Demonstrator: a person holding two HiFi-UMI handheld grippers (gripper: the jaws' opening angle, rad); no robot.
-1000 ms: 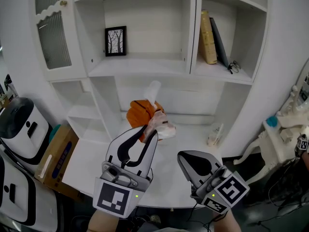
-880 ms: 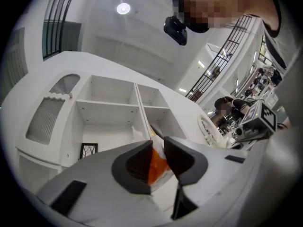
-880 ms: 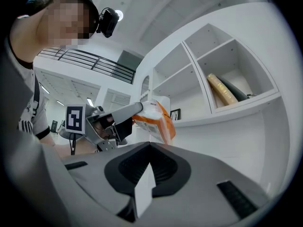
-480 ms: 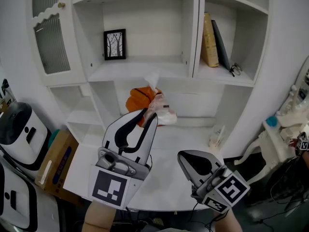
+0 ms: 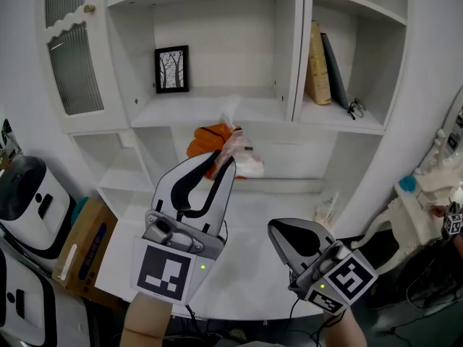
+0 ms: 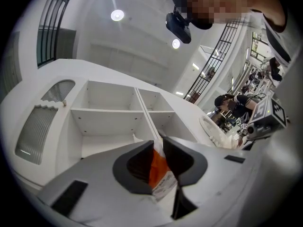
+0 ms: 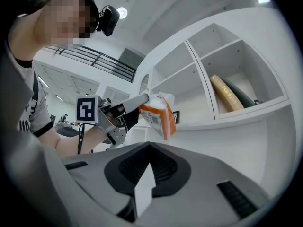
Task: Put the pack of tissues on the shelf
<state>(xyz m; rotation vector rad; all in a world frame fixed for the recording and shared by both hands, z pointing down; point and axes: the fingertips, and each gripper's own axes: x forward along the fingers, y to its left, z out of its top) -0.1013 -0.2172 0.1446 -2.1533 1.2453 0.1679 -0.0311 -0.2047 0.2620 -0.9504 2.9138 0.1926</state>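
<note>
The pack of tissues (image 5: 214,139) is orange with a clear wrapper and a white tissue sticking out of its top. My left gripper (image 5: 221,162) holds it raised in front of the white shelf unit, just below the middle shelf board (image 5: 210,108). Its jaws are closing, with the pack (image 6: 159,172) pinched between the pads. In the right gripper view the pack (image 7: 159,113) hangs at the left gripper's tips. My right gripper (image 5: 278,230) hovers low over the table, jaws together and empty.
A framed tree picture (image 5: 171,69) stands on the middle shelf. Books (image 5: 322,62) and glasses (image 5: 356,108) fill the right compartment. A small clear packet (image 5: 325,208) lies on the white table (image 5: 246,273). A cardboard box (image 5: 78,246) and a white appliance (image 5: 29,194) sit at the left.
My left gripper has risen with the tissue pack, from just above the table up toward the middle shelf. The right gripper has stayed where it was.
</note>
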